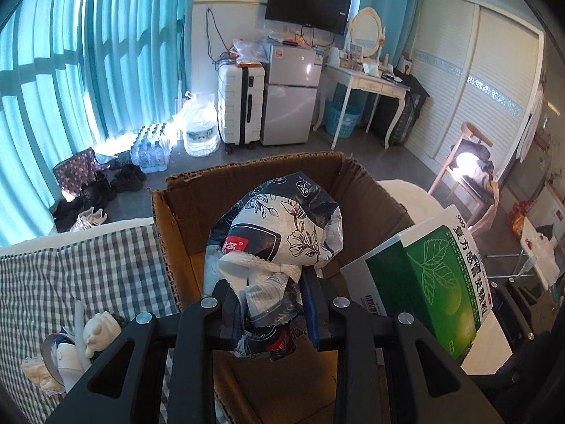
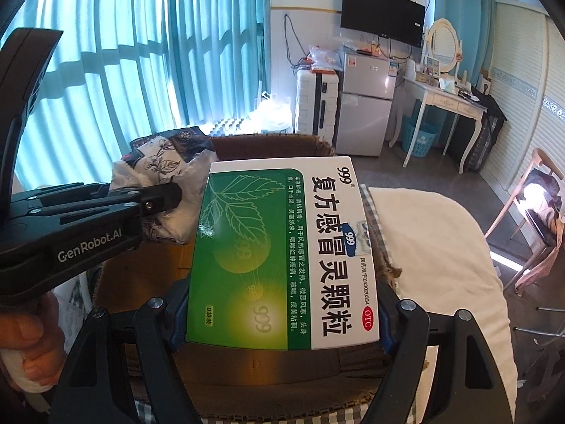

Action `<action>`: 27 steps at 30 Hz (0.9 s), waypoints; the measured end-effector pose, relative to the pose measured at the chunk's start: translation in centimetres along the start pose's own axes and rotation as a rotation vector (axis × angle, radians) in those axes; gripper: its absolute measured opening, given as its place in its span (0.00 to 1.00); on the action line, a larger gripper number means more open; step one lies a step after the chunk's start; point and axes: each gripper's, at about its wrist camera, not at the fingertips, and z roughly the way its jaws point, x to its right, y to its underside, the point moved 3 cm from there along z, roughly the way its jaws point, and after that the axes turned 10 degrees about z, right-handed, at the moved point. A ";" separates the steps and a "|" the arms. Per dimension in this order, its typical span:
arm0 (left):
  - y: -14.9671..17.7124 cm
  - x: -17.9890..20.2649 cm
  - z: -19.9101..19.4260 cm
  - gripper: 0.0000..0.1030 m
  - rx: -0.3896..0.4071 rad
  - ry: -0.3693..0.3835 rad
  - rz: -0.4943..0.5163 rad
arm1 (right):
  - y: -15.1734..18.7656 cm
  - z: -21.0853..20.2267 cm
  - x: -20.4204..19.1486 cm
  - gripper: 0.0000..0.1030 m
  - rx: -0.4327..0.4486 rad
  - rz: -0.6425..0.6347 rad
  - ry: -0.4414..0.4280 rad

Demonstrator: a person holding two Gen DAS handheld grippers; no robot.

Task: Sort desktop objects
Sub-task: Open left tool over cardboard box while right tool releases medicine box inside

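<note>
Left tongs (image 1: 272,304) pinch a crumpled floral plastic packet (image 1: 282,226) right over the open brown cardboard box (image 1: 183,219). Right tongs (image 2: 282,318) grip a green-and-white medicine carton (image 2: 282,247) — just beside the packet, above the same box.

Your left gripper (image 1: 270,304) is matte black plastic, its two forked arms pinned with round silver screws and its inner pads edged in blue. Seen from the right wrist camera, its side carries white "GenRobot.AI" lettering above a pistol-style handle, where your hand (image 2: 28,339) shows white wrapping near the fingers. Your right gripper (image 2: 282,314) matches: black arms, silver screws, blue-edged pads.
</note>
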 end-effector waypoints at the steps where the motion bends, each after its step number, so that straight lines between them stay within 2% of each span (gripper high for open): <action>1: 0.1 0.0 0.2 0.33 -0.008 0.006 -0.006 | 0.2 0.4 0.1 0.75 -0.007 -0.003 0.007; 3: 0.1 -0.3 0.5 0.43 -0.015 0.014 -0.030 | 0.4 0.9 0.2 0.76 -0.020 -0.009 0.019; 9: -0.4 -0.3 0.3 0.56 -0.002 0.018 -0.031 | 0.8 1.4 0.2 0.81 -0.030 -0.008 0.010; 11: -0.5 -0.2 -0.1 0.71 0.005 0.017 -0.026 | 0.8 1.4 0.1 0.82 -0.026 -0.012 0.011; 15: -0.7 -0.4 -1.1 0.78 0.025 0.006 -0.026 | 0.8 0.8 -0.1 0.82 -0.011 -0.011 0.011; 17: -0.9 -0.7 -1.5 0.90 0.023 -0.019 -0.031 | 0.8 0.2 -0.4 0.83 -0.008 -0.010 0.014; 21: -0.9 -1.1 -3.8 0.90 0.054 -0.028 -0.052 | 0.6 -1.5 -0.4 0.83 0.007 -0.011 0.022; 27: -0.7 -1.8 -8.1 0.98 0.099 -0.061 -0.058 | 0.1 -4.4 -0.8 0.84 0.038 0.012 0.026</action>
